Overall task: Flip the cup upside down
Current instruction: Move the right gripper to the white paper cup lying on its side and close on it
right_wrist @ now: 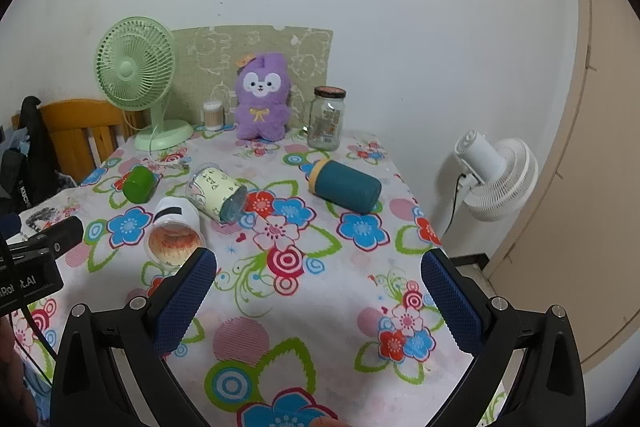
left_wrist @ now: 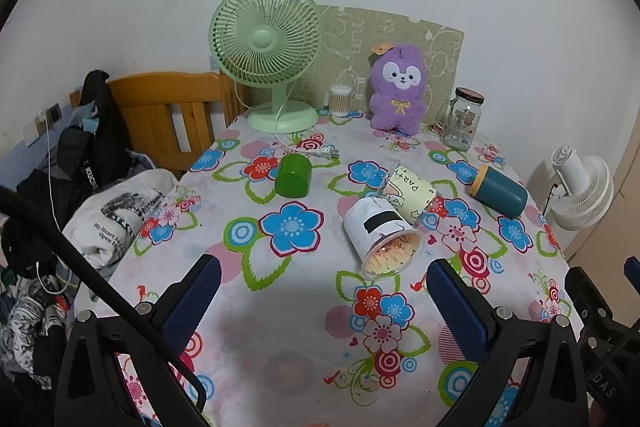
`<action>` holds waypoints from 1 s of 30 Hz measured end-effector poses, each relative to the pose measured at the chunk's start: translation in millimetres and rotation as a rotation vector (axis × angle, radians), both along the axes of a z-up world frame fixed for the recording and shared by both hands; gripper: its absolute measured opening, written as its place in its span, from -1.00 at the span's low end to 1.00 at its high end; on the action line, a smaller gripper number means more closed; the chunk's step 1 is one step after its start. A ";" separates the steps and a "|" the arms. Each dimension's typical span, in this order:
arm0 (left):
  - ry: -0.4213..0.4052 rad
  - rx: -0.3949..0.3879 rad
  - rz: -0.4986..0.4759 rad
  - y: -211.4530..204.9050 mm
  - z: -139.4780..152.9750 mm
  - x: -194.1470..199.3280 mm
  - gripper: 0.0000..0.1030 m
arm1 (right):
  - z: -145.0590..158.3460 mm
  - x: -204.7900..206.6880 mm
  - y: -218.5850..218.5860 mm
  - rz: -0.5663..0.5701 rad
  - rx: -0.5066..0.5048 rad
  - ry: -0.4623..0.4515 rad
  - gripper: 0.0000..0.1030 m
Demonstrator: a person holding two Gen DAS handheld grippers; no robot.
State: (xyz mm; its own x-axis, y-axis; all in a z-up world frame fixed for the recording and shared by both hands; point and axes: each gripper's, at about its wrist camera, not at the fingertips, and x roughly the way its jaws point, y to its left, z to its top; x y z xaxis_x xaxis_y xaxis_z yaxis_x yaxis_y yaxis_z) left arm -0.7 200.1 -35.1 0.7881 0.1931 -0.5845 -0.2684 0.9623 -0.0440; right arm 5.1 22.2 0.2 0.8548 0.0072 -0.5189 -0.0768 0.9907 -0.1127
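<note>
Several cups lie on their sides on the floral tablecloth (left_wrist: 280, 307). A white cup with a black band (left_wrist: 382, 233) (right_wrist: 176, 227) points its open mouth toward me. Behind it lies a yellowish "PARTY" cup (left_wrist: 410, 193) (right_wrist: 218, 193). A green cup (left_wrist: 294, 175) (right_wrist: 139, 183) lies to the left and a teal bottle with a yellow collar (left_wrist: 500, 189) (right_wrist: 346, 185) to the right. My left gripper (left_wrist: 324, 277) is open and empty, just short of the white cup. My right gripper (right_wrist: 318, 269) is open and empty, to the right of the white cup.
At the back of the table stand a green desk fan (left_wrist: 268, 59), a cotton-swab jar (left_wrist: 340, 101), a purple plush toy (left_wrist: 398, 91) and a glass jar (left_wrist: 464, 119). A wooden chair (left_wrist: 168, 115) with clothes is on the left. A white fan (right_wrist: 496, 179) stands off the table's right edge.
</note>
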 end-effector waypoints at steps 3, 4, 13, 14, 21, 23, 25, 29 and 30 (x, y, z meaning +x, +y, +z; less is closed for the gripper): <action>0.005 -0.009 0.011 4.9 0.2 2.6 1.00 | -0.3 4.7 7.6 0.026 -0.018 0.003 1.00; 0.008 -0.011 0.014 6.1 -0.6 3.1 1.00 | -0.2 7.4 10.9 0.040 -0.020 0.007 1.00; 0.042 -0.013 0.057 30.0 -7.6 15.3 1.00 | -2.7 44.0 51.2 0.167 -0.049 0.085 1.00; 0.045 -0.019 0.063 35.0 -9.2 16.7 1.00 | -2.9 48.1 55.0 0.181 -0.044 0.096 1.00; 0.065 -0.027 0.097 66.1 -16.8 34.5 1.00 | -8.2 96.0 89.3 0.312 0.005 0.249 1.00; 0.074 -0.022 0.094 73.0 -18.7 43.1 1.00 | -9.9 109.9 99.1 0.341 0.014 0.291 1.00; 0.083 -0.016 0.090 78.8 -21.2 52.7 1.00 | -14.9 127.0 109.8 0.366 0.021 0.347 1.00; 0.109 -0.012 0.079 86.0 -26.9 73.1 1.00 | -31.3 153.6 125.3 0.389 0.036 0.450 1.00; 0.116 -0.006 0.086 88.3 -28.7 77.3 1.00 | -34.7 158.7 126.6 0.395 0.040 0.470 1.00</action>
